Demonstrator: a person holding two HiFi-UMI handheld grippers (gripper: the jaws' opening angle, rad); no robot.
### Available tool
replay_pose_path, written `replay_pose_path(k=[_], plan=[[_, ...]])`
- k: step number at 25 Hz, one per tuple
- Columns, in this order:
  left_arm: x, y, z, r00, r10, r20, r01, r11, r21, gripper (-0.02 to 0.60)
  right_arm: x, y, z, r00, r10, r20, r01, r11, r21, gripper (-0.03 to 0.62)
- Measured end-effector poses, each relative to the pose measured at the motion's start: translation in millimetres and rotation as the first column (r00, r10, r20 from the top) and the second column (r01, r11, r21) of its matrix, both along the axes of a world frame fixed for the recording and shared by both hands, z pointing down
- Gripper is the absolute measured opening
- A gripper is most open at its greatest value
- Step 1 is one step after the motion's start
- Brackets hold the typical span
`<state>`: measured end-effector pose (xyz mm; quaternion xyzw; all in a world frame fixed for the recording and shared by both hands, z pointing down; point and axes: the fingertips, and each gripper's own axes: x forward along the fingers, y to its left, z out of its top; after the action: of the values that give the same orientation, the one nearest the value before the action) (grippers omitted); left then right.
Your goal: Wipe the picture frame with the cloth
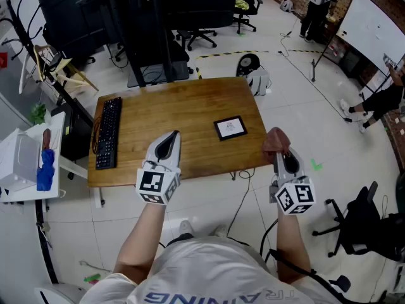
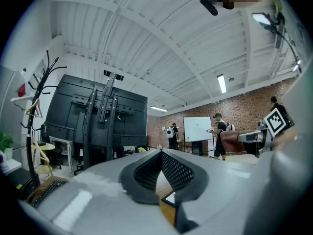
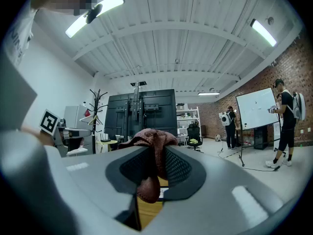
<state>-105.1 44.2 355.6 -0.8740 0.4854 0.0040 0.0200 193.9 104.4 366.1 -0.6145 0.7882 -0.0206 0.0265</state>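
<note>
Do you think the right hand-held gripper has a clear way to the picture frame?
Probably yes: the right hand-held gripper, shut on the cloth, has only bare table before the picture frame.

- Shirt point(image 1: 209, 294), near edge of head view: pale print, upside down, reads "TRAINING".
- Whiteboard point(image 1: 373, 27), far right: marks too small to read.
- Nothing else legible.

Workshop with pale tiled floor point(image 1: 304, 106) and brick wall point(image 2: 244, 105).
Wooden tabletop point(image 1: 183, 106) at centre; black office chairs point(image 1: 199, 38), a whiteboard point(image 1: 373, 24), strip ceiling lights point(image 3: 264, 32), and what may be a tall black display rack point(image 3: 142, 112) behind.
</note>
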Motion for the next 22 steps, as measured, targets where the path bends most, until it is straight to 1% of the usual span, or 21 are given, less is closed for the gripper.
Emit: replay_pose_path(k=[6,12,17,22], plan=[[24,12,2,0.999,-0.032,-0.014,0.032,0.999,-0.01,0.005,27,4,1,1.0,-0.026,0.009,0.026,1.0,-0.009,0.081],[49,21,7,0.998,-0.059,-0.016,0.059,0.998,-0.014,0.004,49,-3,7,0.998,-0.062,0.021,0.063,0.998,-0.013,0.081],[52,14,10,0.998,-0.068,-0.003,0.068,0.997,-0.02,0.005,49,-13,12,0.996,-0.084,0.027,0.085,0.996,-0.018,0.081],[54,-6,11,0.999,-0.05,0.0,0.05,0.999,-0.019,0.004,46,-28,14,0.996,-0.082,0.028,0.082,0.997,-0.016,0.081]])
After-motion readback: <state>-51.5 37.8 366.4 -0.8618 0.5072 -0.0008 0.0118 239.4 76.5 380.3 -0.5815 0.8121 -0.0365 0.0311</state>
